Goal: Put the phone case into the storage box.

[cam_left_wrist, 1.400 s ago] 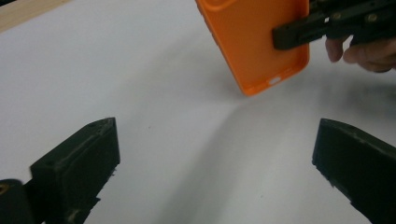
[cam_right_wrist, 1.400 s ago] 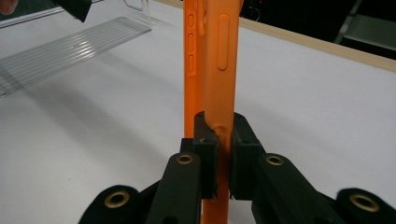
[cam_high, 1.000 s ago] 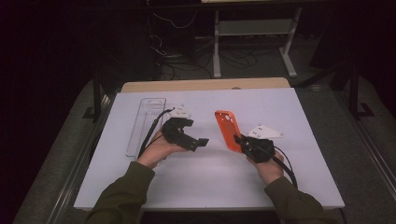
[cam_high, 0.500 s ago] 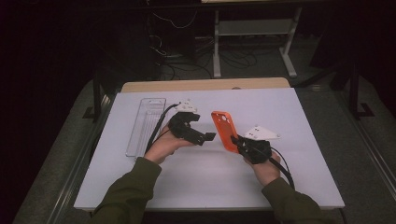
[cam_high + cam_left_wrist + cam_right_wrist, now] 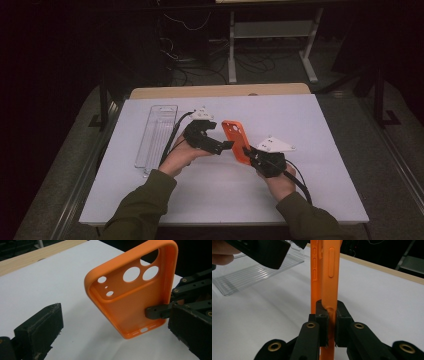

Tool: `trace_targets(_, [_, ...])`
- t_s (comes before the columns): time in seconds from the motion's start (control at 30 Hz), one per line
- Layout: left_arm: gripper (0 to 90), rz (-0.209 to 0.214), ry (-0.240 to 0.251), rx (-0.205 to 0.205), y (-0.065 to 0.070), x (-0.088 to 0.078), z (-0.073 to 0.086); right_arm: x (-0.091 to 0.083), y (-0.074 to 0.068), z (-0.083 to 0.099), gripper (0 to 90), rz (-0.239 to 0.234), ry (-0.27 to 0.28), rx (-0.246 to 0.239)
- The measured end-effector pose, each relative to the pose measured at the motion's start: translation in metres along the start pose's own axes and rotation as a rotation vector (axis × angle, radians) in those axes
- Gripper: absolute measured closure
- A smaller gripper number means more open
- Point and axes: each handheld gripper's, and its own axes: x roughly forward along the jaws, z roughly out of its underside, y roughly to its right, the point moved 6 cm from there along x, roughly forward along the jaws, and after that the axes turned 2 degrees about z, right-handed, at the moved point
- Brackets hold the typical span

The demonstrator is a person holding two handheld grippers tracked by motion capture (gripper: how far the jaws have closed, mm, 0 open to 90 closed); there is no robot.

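Orange phone case (image 5: 236, 140): held upright on edge above the white table (image 5: 320, 130), one side wall pinched between the narrow jaws of our right gripper (image 5: 254, 159), the rim dented where the pads bite. Our left gripper (image 5: 226, 145) sits just beside the case with jaws wide, nothing between them, facing its hollow inner side and camera holes. Step in hand, as we judge it: a handover or a two-handed hold. Next move calls for closing on the free edge clear of the right jaws. Also listed: clear ribbed plastic tray (image 5: 156, 135) at far left, well apart; trailing cables near it. Nothing blocks the approach.
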Motion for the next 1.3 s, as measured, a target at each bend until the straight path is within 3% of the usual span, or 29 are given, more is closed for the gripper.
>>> trace_targets(0.3, [0.0,-0.008,0.032,-0.009,0.002,0.001,-0.001,0.005,-0.012,-0.001,82.1,0.008,-0.002,0.014])
trace_targets(0.47, [0.0,-0.011,0.034,-0.017,0.005,0.003,-0.001,0.008,-0.016,-0.001,82.1,0.009,-0.006,-0.002])
trace_targets(0.77, [0.0,-0.025,0.055,-0.056,0.009,0.01,0.0,0.01,-0.024,0.0,82.1,0.003,-0.005,0.007])
trace_targets(1.3, [0.0,-0.032,0.073,-0.085,0.01,0.011,-0.001,0.012,-0.03,0.001,81.9,0.002,-0.014,-0.012])
